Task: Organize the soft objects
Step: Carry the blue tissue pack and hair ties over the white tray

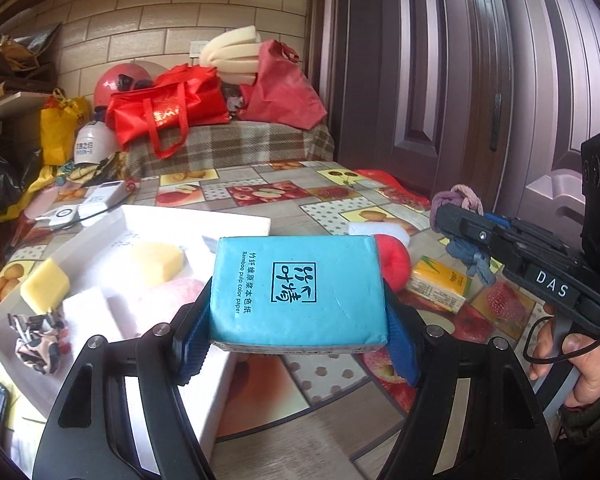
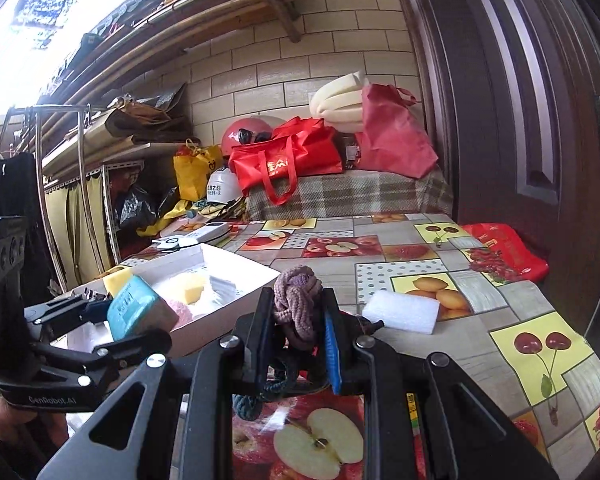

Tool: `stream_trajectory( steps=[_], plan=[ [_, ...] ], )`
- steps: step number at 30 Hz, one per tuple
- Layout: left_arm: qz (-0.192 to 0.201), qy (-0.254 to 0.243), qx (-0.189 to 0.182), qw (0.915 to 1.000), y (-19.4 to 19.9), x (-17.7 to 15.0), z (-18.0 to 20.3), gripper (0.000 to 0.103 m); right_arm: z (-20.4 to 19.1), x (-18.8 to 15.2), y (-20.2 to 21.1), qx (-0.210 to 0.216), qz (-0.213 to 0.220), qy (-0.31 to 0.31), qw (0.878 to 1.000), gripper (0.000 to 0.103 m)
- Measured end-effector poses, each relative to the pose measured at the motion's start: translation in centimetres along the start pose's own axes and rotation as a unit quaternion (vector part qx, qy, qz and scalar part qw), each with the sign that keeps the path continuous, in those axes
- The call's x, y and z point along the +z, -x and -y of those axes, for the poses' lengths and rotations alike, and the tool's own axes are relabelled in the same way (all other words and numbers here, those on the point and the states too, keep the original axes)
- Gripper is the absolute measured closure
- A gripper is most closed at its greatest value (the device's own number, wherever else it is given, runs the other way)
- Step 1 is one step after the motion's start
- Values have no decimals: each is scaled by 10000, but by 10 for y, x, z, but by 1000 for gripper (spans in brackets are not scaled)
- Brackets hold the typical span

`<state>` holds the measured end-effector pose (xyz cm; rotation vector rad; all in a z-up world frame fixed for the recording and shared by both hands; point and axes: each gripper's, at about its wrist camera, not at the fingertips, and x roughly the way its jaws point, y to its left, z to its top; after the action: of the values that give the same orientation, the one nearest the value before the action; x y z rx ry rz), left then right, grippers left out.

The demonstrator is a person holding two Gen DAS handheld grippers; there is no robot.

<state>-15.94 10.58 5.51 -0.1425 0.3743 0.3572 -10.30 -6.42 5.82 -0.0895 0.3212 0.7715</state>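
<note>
Tissue pack [image 1: 298, 290]: light, squashy, slick wrap; left gripper [image 1: 298, 344] pinches its short ends. Right gripper [image 2: 298, 344] clamped on limp knotted rope [image 2: 296, 304]; grip mid-body.

The right tongs [image 2: 298, 330] clamp what looks like a knotted purple rope [image 2: 296, 304] above the fruit-print tablecloth [image 2: 500, 320].
</note>
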Motion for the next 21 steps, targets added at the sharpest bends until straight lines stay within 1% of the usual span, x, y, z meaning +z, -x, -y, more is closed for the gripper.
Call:
stream_trajectory(
  steps=[4, 11, 13, 14, 15, 17, 21],
  plan=[
    [99, 10, 110, 9999, 6, 0, -6, 29, -6, 0, -3, 29, -23, 77, 10000, 81],
    [134, -33, 258, 9996, 7, -1, -17, 29, -15, 0, -10, 92, -107, 152, 9998, 81],
    [190, -51, 415, 9989, 9, -1, -25, 29, -18, 0, -12, 132, -149, 159, 9997, 81],
    [294, -238, 700, 9968, 10, -2, -28, 29, -20, 0, -14, 162, -171, 167, 9996, 81],
    [303, -254, 808, 9959, 10, -2, -32, 29, -22, 0, -16, 198, -197, 179, 9995, 81],
    [328, -38, 825, 9960, 12, -3, -46, 29, -27, 0, -21, 275, -241, 201, 9991, 81],
    [325, 64, 977, 9947, 15, -5, -62, 29, -39, 0, -32, 472, -349, 211, 9981, 81]
  ],
)
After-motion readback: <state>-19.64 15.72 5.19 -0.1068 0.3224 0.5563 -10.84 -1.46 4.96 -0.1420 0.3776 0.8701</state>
